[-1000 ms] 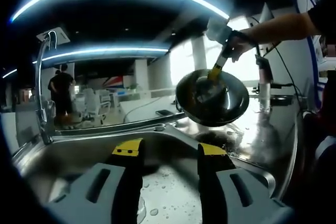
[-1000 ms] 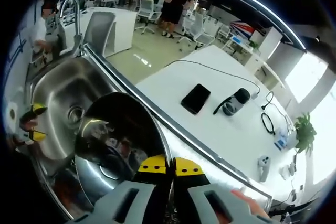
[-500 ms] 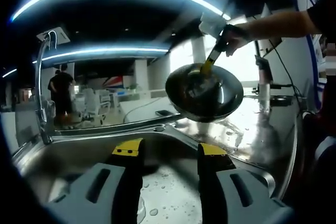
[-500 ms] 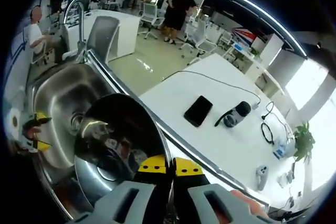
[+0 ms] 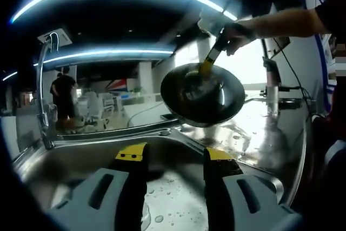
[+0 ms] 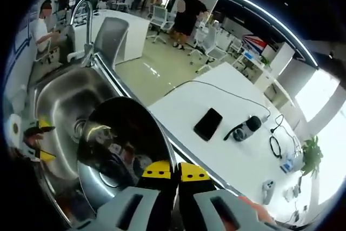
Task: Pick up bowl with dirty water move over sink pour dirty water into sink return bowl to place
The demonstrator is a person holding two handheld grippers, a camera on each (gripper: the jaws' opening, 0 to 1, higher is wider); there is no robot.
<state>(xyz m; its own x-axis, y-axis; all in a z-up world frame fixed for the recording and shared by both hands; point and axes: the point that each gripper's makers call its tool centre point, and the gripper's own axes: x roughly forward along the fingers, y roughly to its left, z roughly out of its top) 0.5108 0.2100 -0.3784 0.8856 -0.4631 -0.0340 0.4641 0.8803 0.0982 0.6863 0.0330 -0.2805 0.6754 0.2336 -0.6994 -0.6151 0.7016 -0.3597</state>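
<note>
Right tool [image 6: 174, 172] clamps the steel bowl's [image 6: 121, 152] rim, tilted above the sink [image 6: 62, 98]; left tool [image 5: 173, 155] hangs unclenched over the basin.

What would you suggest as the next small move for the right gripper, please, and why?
Probably carry the bowl a little further over the sink before tipping. The right gripper is shut on its rim, and in the left gripper view the bowl hangs above the basin's edge and the wet counter, not over the drain.
</note>
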